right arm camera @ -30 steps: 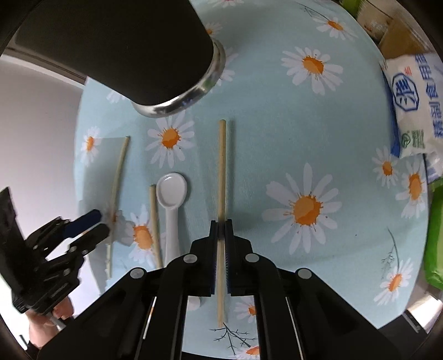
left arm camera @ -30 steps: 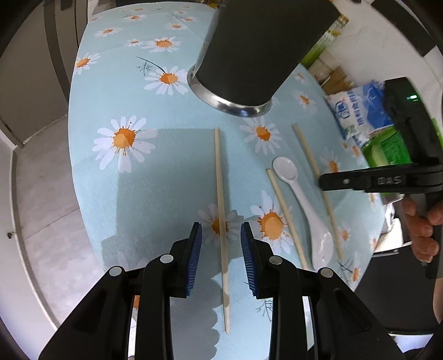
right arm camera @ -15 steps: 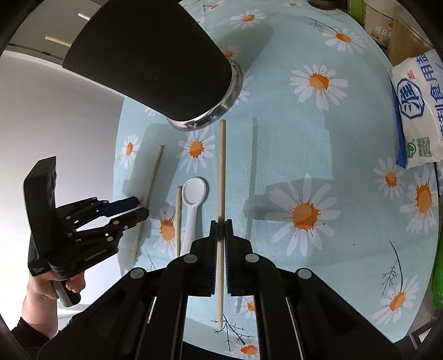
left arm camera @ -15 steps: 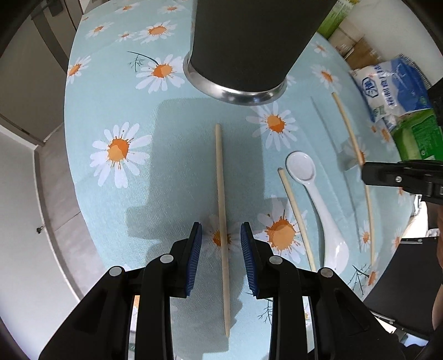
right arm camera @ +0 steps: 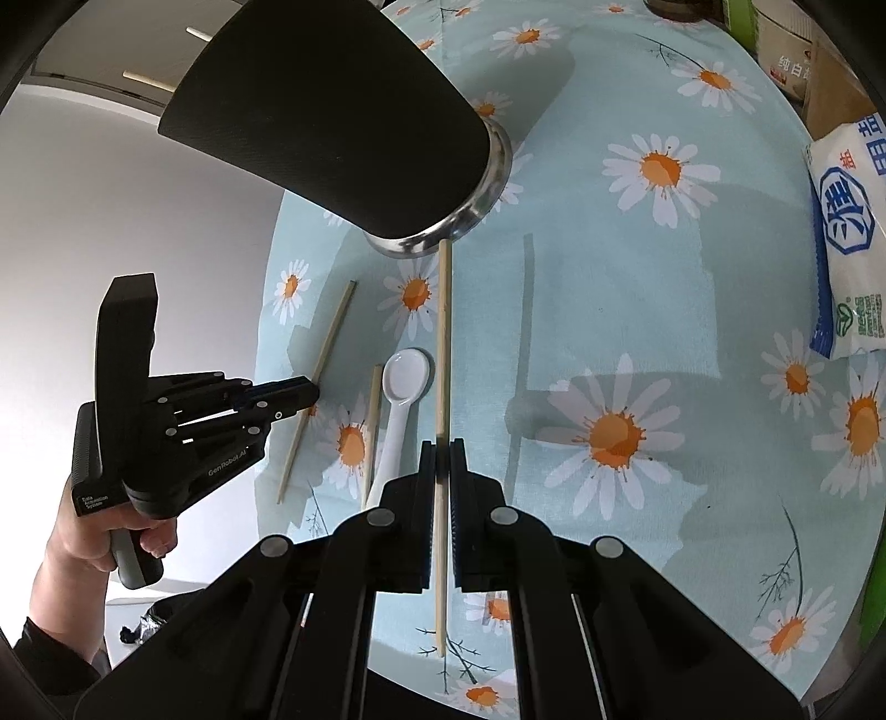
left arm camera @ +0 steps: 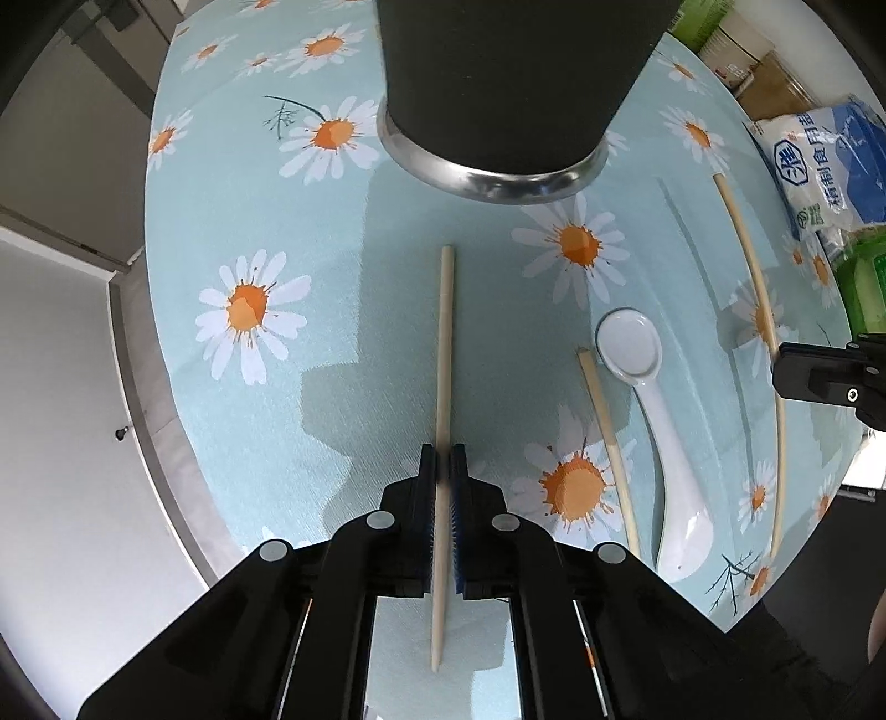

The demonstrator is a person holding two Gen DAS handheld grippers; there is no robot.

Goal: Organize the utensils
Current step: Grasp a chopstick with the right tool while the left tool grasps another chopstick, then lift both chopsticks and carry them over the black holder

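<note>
My left gripper (left arm camera: 442, 459) is shut on a wooden chopstick (left arm camera: 444, 343), low over the daisy tablecloth. My right gripper (right arm camera: 442, 451) is shut on another chopstick (right arm camera: 443, 332) and holds it above the table; its far tip reaches toward the black utensil holder (right arm camera: 343, 133). That chopstick also shows in the left wrist view (left arm camera: 747, 260), with the right gripper (left arm camera: 819, 376) at the right edge. A third chopstick (left arm camera: 606, 432) and a white ceramic spoon (left arm camera: 653, 399) lie on the cloth between the two. The holder (left arm camera: 515, 77) stands just beyond the chopsticks. The left gripper also shows in the right wrist view (right arm camera: 302, 396).
A white and blue salt bag (right arm camera: 847, 232) and green packets (left arm camera: 864, 288) lie at the table's right side. Boxes (right arm camera: 786, 50) stand at the far right. The round table's edge (left arm camera: 166, 343) drops off at the left.
My left gripper has closed on the chopstick it was straddling. My right gripper has lifted its chopstick higher above the table and toward the holder.
</note>
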